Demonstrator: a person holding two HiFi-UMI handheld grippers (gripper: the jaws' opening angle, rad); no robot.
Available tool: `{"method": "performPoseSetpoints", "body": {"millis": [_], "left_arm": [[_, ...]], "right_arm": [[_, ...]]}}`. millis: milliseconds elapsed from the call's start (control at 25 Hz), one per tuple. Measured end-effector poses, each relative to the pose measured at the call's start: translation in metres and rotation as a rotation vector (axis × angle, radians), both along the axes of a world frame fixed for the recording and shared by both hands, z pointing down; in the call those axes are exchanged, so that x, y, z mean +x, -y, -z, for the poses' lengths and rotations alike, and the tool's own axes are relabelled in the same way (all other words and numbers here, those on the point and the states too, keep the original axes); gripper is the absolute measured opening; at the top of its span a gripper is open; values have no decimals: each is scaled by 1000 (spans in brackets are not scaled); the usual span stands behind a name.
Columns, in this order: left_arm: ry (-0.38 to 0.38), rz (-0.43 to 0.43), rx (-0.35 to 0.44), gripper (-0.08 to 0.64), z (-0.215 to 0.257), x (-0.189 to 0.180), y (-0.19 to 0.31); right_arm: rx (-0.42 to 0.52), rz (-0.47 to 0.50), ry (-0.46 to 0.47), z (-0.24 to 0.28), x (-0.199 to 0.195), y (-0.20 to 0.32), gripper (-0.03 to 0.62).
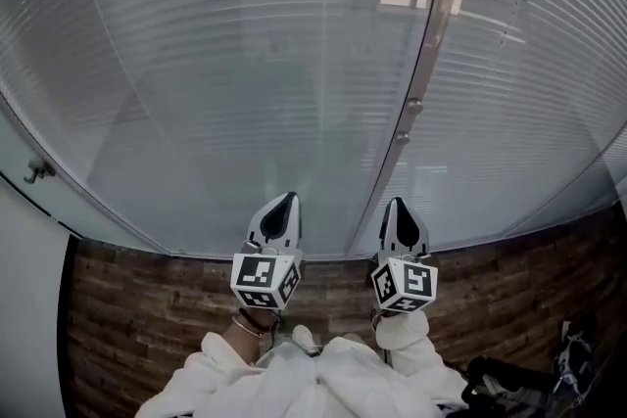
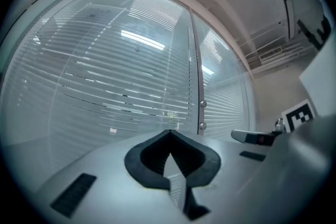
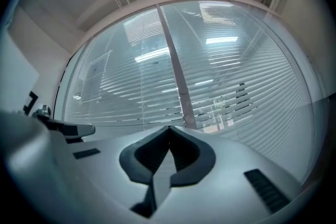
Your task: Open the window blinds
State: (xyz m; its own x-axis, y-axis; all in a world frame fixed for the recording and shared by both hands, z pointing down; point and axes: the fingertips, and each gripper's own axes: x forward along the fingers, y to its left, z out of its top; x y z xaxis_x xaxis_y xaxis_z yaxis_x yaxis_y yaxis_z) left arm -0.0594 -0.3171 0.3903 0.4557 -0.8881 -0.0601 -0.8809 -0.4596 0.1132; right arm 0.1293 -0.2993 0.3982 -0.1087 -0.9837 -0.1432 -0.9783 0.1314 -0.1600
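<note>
Progress: nothing of the opening shows as done. The venetian blinds [image 1: 245, 64] hang fully lowered ahead of both tools, their slats turned almost shut, with only a few slivers of outdoors showing between them up and to the right of the right gripper.
Left to do: the whole job, as I judge it: reach the control, take hold of it, and work it until the slats tilt or lift.
Blinds' place: behind the glass pane [image 1: 196, 201], straight ahead of both tips and apart from them, so the slats cannot be touched directly.
Likely control: two round knobs [image 1: 413, 105] on the frame post [image 1: 431, 44], ahead of the right gripper and slightly to its right. I see no cord or wand, so these are my guess.
Left gripper [image 1: 285, 201]: jaws closed tip to tip with nothing between them, touching nothing and pointing at the glass.
Right gripper [image 1: 397, 204]: jaws likewise fully together and empty, clear of the post and the knobs.
Spacing: the two tools sit side by side, near each other, and the right one is the nearer to the knobs.
Before any grip: the jaws would first have to part, because closed tips cannot take a knob.
</note>
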Motion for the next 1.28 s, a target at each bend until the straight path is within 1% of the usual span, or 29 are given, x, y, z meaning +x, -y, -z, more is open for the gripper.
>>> {"method": "performPoseSetpoints", "body": {"millis": [120,240,280,320,360,400,440,480,520,640,680,760,800,920,1000,1080,1120,1280], "left_arm": [[-19,-15,6,-3,4,5,21],[-16,-15,5,-3,1,14,35],[-15,-10,-2,-3,-1,16,38],[-16,-8,-9,-3,-3,18,41],[-19,-6,-13,-3,-4,19,43],[-20,-5,-11,-3,-3,19,44],[-21,-2,-5,-3,-1,19,47],[-25,3,-1,-3,0,20,49],[-33,7,-3,-3,0,21,52],[-47,-13,-19,-3,-4,32,53],[-43,-25,-15,-3,-4,38,51],[-32,-41,2,-3,-2,46,50],[-31,-45,9,-3,0,48,50],[-35,-45,12,-3,2,52,52],[-37,-44,8,-3,0,54,54],[-41,-38,6,-3,0,53,55],[-42,-31,5,-3,-1,51,56],[-43,-11,-4,-3,-4,43,58]], "right_arm": [[-18,-7,-21,-3,2,18,11],[-13,-34,-69,2,10,36,11],[0,-55,-109,10,15,41,11],[19,-79,-179,22,21,44,11],[38,-97,-284,36,24,49,11],[48,-100,-417,51,25,56,11],[46,-89,-559,63,24,65,29],[36,-76,-694,72,22,75,152],[25,-70,-819,81,22,84,210],[-16,-108,-1154,94,28,106,210],[-39,-128,-1249,95,31,112,210],[-83,-136,-1392,94,34,123,210],[-86,-127,-1447,94,32,126,210],[-35,-105,-1606,96,17,130,208],[-54,-110,-1685,92,16,134,183],[-96,-125,-1735,89,21,140,145],[-106,-129,-1749,88,23,142,138],[-121,-137,-1774,88,24,147,138]]}}
